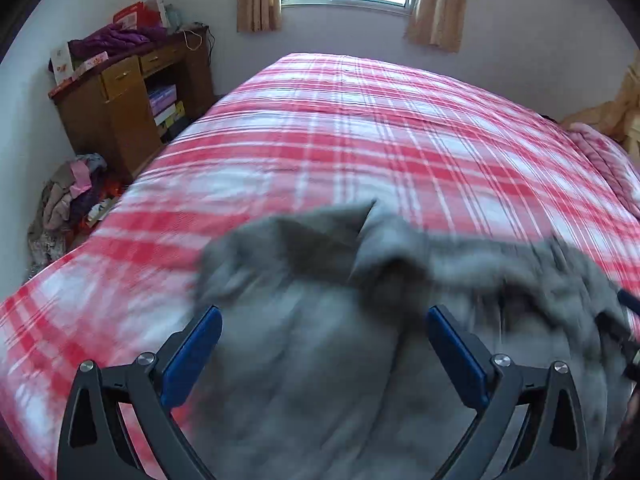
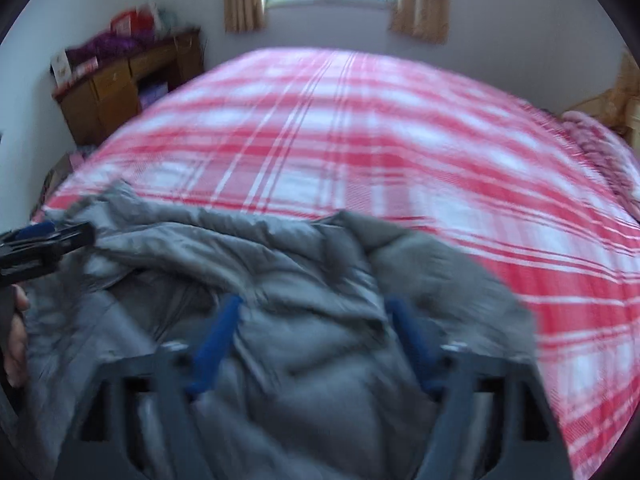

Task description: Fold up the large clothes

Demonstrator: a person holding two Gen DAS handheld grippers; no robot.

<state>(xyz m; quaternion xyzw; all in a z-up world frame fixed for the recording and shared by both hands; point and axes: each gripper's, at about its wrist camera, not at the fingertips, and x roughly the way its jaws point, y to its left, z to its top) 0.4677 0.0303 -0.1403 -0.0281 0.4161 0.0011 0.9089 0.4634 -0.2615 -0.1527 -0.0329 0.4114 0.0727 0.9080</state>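
Both views are motion-blurred toward 6 o'clock; the grey padded jacket lies crumpled at the near edge of the bed, on its red-and-white plaid cover, and its seams and edges are hard to make out. Its lower part runs out of each picture.

Left wrist view: the left gripper hangs over the jacket with its 2 blue pads spread wide, nothing pinched between them. A sliver of the right gripper is cut off at 3 o'clock. Only here are the wooden desk at 10 o'clock and the clothes heap on the floor at 9 o'clock sharp.

Right wrist view: the right gripper is released too — jaws apart above the fabric. At 9 o'clock the left gripper appears from the side, with a hand partly cropped beneath it — a pose the other view lacks. Both grippers tilt downward toward the bed.
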